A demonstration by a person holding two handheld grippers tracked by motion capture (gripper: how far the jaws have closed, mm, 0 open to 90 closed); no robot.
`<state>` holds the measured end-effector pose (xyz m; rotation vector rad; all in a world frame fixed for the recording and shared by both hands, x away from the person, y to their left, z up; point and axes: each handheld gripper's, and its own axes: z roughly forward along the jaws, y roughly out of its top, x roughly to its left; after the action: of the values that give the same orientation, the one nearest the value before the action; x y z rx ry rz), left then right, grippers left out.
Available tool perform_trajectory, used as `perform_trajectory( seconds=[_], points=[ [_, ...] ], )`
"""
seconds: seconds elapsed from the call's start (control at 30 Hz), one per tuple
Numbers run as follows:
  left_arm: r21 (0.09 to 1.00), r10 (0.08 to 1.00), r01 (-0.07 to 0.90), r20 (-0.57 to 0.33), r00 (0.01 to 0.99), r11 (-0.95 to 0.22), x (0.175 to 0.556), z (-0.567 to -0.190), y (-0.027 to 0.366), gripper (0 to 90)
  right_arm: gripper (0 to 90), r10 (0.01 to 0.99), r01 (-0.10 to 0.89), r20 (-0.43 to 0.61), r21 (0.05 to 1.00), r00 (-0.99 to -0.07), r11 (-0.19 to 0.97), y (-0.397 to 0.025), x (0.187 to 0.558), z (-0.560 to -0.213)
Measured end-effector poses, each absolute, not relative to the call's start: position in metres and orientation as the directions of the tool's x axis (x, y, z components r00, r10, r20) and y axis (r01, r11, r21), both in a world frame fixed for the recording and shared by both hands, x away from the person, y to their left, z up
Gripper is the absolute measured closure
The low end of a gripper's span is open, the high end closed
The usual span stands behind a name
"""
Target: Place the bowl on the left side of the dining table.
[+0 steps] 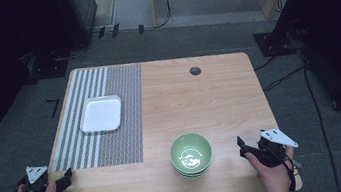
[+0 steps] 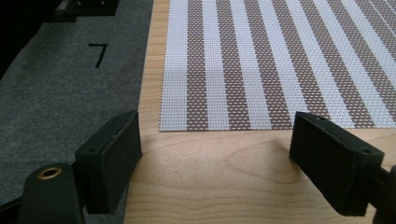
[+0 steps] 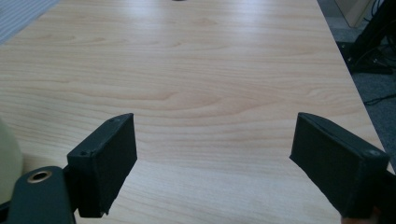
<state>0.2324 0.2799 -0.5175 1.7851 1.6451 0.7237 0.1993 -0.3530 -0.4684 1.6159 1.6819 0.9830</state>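
Note:
A stack of green bowls stands near the front edge of the wooden table, right of centre. A white square plate lies on the striped placemat at the left. My left gripper is held at the front left corner, open, with nothing between its jaws; its own view looks over the placemat's near edge. My right gripper is open just right of the bowls, over bare wood. A pale sliver of bowl sits at the left edge of the right gripper view.
A round cable hole sits near the table's far edge. Grey carpet surrounds the table, with cables on the floor at the right and dark equipment at the back left.

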Motion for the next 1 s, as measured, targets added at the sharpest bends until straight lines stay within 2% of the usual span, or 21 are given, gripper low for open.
perform_trajectory(
  seconds=[0.37,0.8,1.0],
  points=[
    [0.747,0.999,0.665,-0.022,0.028,-0.003,0.228,-0.513,0.285,16.3,13.6,0.994,0.516,0.041,0.857,-0.102,0.017,-0.340,0.209,-0.447],
    [0.773,0.997,0.633,-0.029,0.068,-0.021,0.230,-0.491,0.267,16.3,16.7,0.991,0.516,0.064,0.856,-0.115,0.005,-0.328,0.244,-0.424],
    [0.783,0.993,0.622,-0.051,0.104,-0.025,0.232,-0.478,0.254,16.2,16.7,0.986,0.505,0.084,0.863,-0.146,0.001,-0.321,0.245,-0.421]
  ],
)
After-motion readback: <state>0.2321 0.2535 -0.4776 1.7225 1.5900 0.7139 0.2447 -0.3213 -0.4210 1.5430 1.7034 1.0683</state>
